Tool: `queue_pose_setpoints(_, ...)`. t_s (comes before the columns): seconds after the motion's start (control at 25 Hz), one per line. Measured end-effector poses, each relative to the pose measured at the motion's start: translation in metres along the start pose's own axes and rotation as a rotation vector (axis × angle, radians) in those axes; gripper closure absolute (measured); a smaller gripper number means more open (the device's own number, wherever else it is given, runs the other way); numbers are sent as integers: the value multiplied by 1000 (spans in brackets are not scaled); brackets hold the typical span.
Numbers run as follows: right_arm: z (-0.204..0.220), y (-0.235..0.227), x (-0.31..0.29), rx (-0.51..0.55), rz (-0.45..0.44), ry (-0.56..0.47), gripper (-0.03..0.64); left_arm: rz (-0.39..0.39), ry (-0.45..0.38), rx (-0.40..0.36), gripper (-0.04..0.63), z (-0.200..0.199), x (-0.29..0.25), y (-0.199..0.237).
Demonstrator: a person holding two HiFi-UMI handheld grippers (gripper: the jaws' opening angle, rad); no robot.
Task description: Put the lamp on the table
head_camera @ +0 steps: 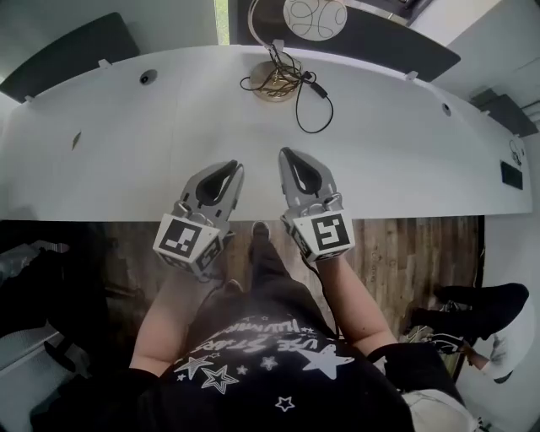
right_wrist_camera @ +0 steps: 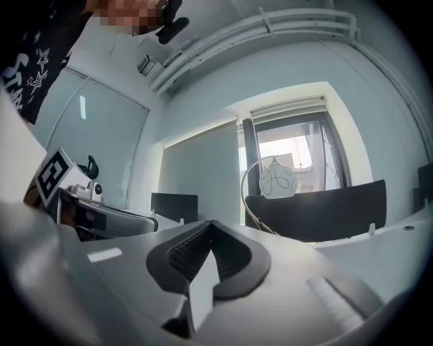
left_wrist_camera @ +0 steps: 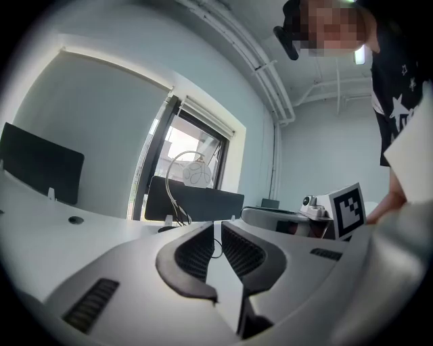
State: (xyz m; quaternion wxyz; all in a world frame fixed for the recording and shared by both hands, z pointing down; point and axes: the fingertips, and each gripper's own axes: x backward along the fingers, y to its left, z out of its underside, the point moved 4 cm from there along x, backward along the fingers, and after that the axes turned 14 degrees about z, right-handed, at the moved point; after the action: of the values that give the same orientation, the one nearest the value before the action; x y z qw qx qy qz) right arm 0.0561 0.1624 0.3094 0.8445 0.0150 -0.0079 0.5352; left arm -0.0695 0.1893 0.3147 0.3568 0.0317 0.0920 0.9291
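The lamp stands at the far middle of the white table [head_camera: 126, 160]: a round base [head_camera: 274, 84] wrapped in tangled wire, an arched stem and a white globe shade [head_camera: 314, 14]. Its black cord [head_camera: 319, 108] loops onto the tabletop. The left gripper view shows the globe [left_wrist_camera: 198, 174] far ahead, as does the right gripper view [right_wrist_camera: 277, 180]. Both grippers hover side by side over the table's near edge, well short of the lamp. My left gripper [head_camera: 232, 167] [left_wrist_camera: 217, 226] has a narrow gap between its jaws, with nothing in it. My right gripper [head_camera: 287, 154] [right_wrist_camera: 211, 223] is shut and empty.
Dark partition panels [head_camera: 76, 51] [head_camera: 384, 38] stand along the table's far edge. Cable holes [head_camera: 148, 78] [head_camera: 445, 108] sit in the tabletop, and a black plate [head_camera: 510, 175] lies near its right end. Another person's shoes [head_camera: 472, 305] are on the wood floor at the right.
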Motion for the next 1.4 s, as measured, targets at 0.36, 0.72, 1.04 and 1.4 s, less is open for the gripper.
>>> queue_pose_setpoints(0.36,-8,67,107,-1,51,-10,615,74,20,-18,581,20,83,-74)
queue_pose_setpoints(0.72,-14,87,177,48,159,74,615,129,11,7,581,29,110,-130)
queue_pose_setpoints(1.04,-21,84,201,72,111,87,615,120,-5,-38,581,23,117,-152)
queue_pose_setpoints(1.4,-15,71,224,-26,87,139,615,105,20,-4,581,35,103,-186)
